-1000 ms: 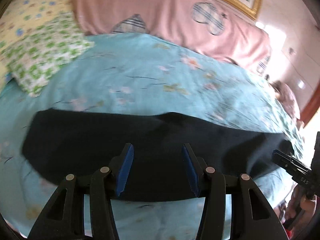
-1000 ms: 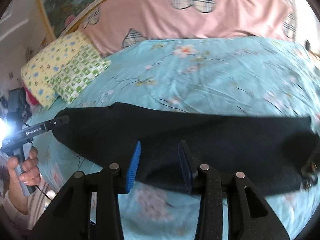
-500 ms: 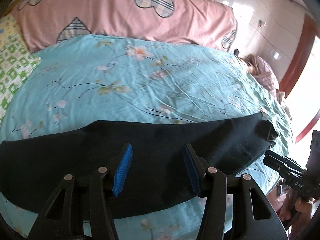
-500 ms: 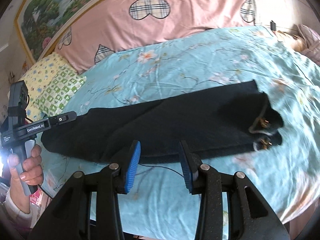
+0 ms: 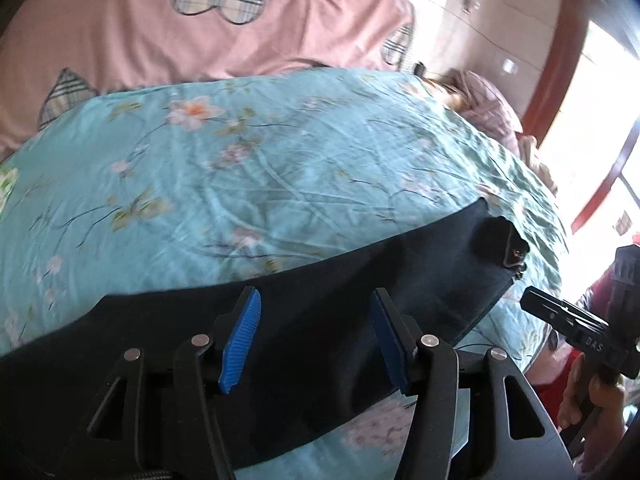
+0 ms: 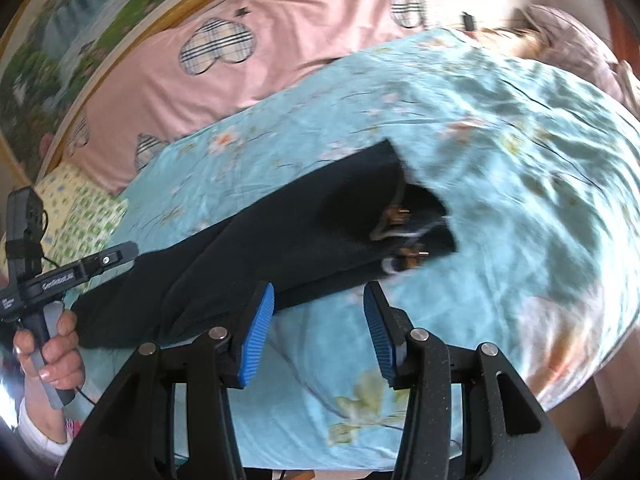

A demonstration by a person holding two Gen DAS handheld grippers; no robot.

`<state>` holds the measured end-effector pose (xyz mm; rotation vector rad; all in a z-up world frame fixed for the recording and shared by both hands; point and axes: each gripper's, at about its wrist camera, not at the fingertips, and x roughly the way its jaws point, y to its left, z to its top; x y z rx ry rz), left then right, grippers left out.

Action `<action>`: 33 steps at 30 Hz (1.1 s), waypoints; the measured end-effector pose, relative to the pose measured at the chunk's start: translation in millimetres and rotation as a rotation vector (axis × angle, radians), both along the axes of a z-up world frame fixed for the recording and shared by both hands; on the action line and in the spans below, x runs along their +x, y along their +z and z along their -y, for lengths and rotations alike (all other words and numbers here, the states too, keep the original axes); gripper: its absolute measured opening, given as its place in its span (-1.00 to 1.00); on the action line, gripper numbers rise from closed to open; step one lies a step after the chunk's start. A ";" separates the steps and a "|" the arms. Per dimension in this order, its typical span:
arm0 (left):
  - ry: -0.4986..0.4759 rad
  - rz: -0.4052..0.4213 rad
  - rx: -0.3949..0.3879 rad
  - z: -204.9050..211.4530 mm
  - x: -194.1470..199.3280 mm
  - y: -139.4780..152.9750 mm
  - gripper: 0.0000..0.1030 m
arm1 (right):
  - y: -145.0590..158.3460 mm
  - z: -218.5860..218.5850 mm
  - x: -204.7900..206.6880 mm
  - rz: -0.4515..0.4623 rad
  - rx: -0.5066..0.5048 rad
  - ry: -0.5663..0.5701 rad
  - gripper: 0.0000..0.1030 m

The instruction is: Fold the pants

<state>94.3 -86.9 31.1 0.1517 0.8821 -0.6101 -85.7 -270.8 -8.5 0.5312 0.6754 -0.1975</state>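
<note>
Dark navy pants [image 5: 328,304] lie flat in a long strip across the blue floral bedspread [image 5: 240,168]. Their waistband end with metal clasps [image 6: 404,232] points right. My left gripper [image 5: 314,336] is open and empty, hovering over the middle of the pants. My right gripper [image 6: 318,328] is open and empty, above the bedspread just in front of the pants' near edge, left of the waistband. In the right wrist view the left gripper [image 6: 116,258] shows at the leg end; the right gripper [image 5: 560,312] shows beside the waistband in the left wrist view.
A pink sheet with plaid hearts [image 5: 208,16] covers the headboard side. A yellow and green patterned pillow [image 6: 80,208] lies at the far left. A pinkish bundle [image 5: 488,104] sits at the bed's far right corner. The bed's near edge [image 6: 580,368] drops off at right.
Both views have swung to the right along the pants, toward the waistband end. The right gripper now sits nearer the waistband. Both grippers stay open; the pants lie where they were.
</note>
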 end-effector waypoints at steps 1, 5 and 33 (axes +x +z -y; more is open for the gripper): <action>-0.012 -0.002 0.002 4.2 1.8 -0.2 0.16 | -1.1 3.6 -1.7 0.001 0.009 -0.017 -0.06; -0.090 -0.038 0.011 28.6 16.3 -4.6 0.17 | -7.0 20.7 -5.7 -0.002 0.054 -0.085 -0.06; -0.594 -0.202 0.167 209.9 53.1 -35.4 0.17 | -30.9 62.6 -3.7 0.112 0.229 -0.135 -0.73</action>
